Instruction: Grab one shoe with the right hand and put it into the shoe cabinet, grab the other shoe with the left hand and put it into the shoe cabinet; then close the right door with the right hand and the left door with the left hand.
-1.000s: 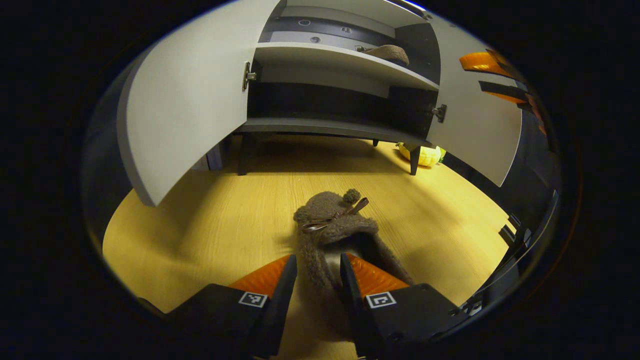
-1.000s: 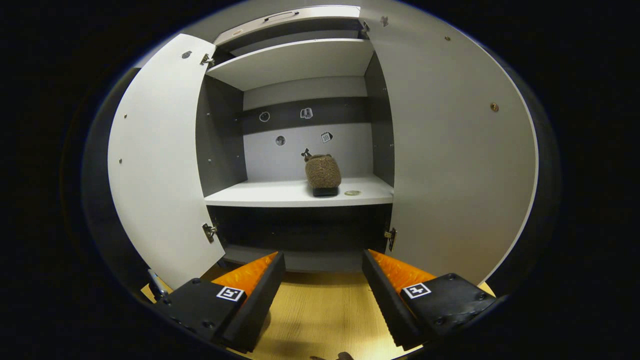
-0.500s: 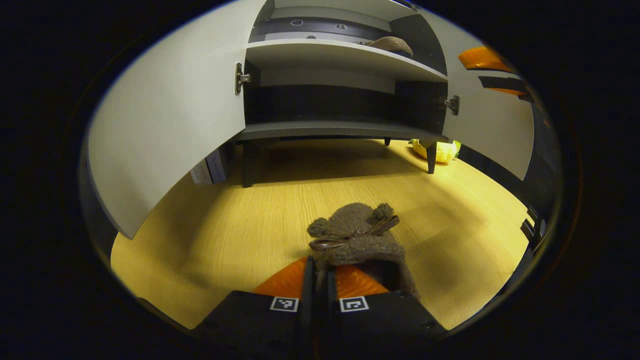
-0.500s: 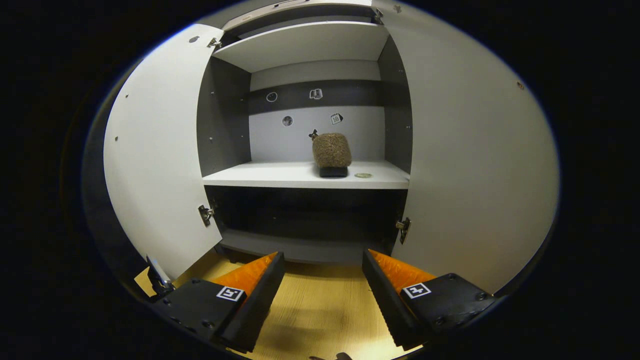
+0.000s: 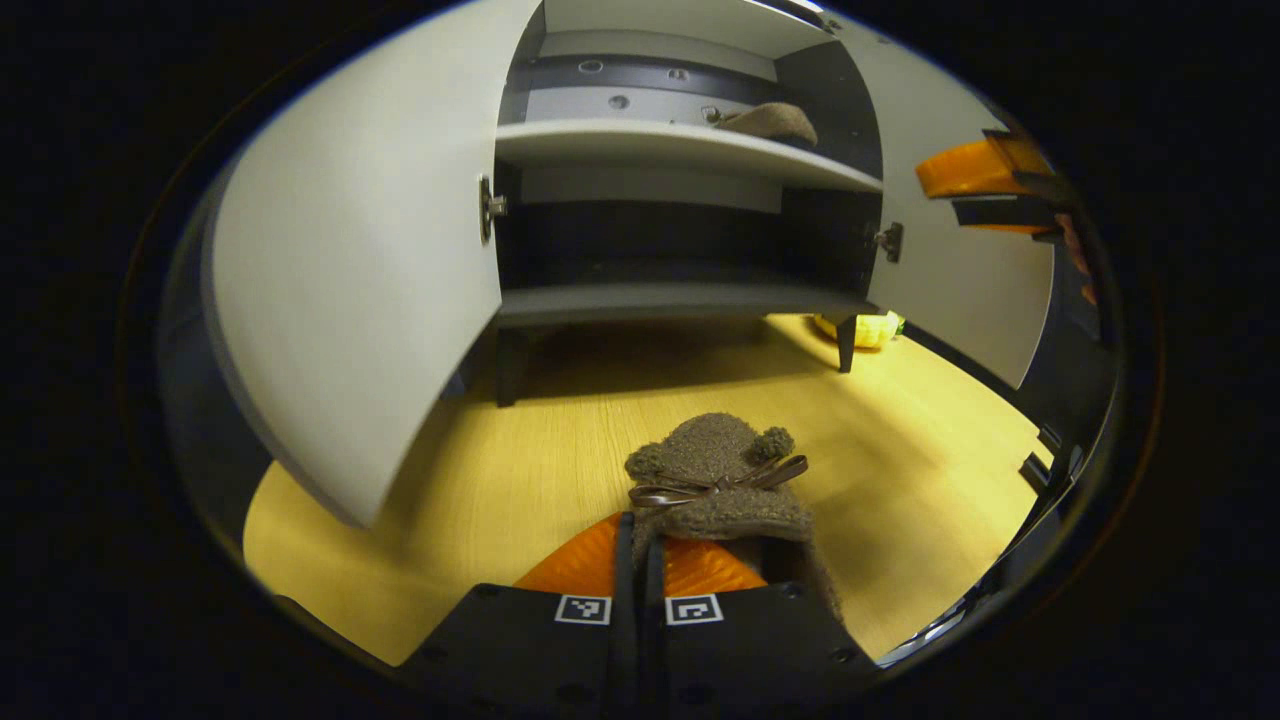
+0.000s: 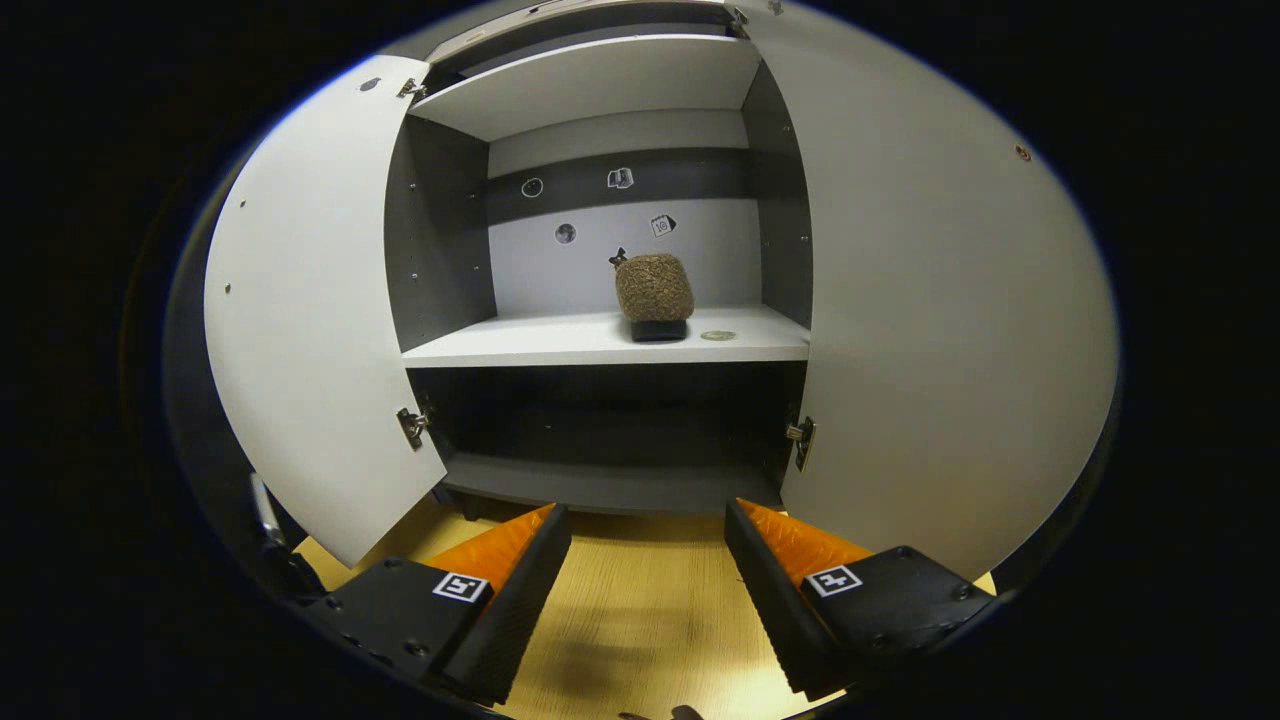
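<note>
Pinched at its heel collar between the pressed-together jaws of the left gripper [image 5: 640,560], second shoe [image 5: 720,475] lying toe-forward along the fingers, aimed at the shoe cabinet [image 5: 680,300] upper centre of frame; right gripper [image 6: 648,580] spread, empty, facing the shelved first shoe [image 6: 654,290].

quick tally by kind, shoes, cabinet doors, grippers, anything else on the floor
shoes: 2, one on the shelf, one in the left gripper
cabinet doors: 2, left door and right door, both open
grippers: 2, counting the right gripper
yellow thing by the cabinet leg: 1
total: 7
</note>
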`<state>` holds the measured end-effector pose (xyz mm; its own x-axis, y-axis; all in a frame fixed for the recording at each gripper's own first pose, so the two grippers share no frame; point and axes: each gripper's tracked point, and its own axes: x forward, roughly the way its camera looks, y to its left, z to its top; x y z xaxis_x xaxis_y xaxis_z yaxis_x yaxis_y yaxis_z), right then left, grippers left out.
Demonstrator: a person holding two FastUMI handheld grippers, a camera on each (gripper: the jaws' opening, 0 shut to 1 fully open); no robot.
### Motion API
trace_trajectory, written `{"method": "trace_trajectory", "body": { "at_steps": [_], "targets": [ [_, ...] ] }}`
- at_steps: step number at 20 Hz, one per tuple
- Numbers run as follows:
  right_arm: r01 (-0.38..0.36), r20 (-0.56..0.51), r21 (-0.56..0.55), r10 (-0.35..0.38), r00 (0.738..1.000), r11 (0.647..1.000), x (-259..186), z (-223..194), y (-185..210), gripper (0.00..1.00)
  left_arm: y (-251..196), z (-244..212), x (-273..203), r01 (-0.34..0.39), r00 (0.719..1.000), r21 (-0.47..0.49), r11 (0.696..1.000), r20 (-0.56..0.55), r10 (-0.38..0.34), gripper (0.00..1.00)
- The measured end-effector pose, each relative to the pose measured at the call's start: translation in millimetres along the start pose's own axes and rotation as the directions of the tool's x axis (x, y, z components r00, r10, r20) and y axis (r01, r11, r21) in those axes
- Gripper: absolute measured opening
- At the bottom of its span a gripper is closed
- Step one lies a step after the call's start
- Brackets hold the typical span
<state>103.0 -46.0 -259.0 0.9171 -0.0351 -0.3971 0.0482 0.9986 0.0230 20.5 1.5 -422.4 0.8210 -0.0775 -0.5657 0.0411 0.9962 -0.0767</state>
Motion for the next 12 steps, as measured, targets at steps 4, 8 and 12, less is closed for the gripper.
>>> {"method": "trace_trajectory", "body": {
  "at_steps": [4,8,12],
  "targets": [
    [0.017,0.000,-0.045,-0.017,1.000,0.999,-23.3,6.1,6.2,0.99,-4.7,82.0,-57.8,-0.009,0.994,0.005,1.000,0.105,0.009,0.05],
    [0.028,0.011,-0.062,-0.027,1.000,0.998,-43.7,17.5,11.6,0.99,-1.7,172.6,-95.2,-0.030,0.979,0.017,0.999,0.202,0.026,0.05],
    [-0.016,0.023,-0.080,0.018,1.000,0.997,-44.8,41.8,25.5,0.98,-2.5,249.9,-99.1,-0.070,0.959,0.021,0.997,0.275,0.061,0.05]
  ]
}}
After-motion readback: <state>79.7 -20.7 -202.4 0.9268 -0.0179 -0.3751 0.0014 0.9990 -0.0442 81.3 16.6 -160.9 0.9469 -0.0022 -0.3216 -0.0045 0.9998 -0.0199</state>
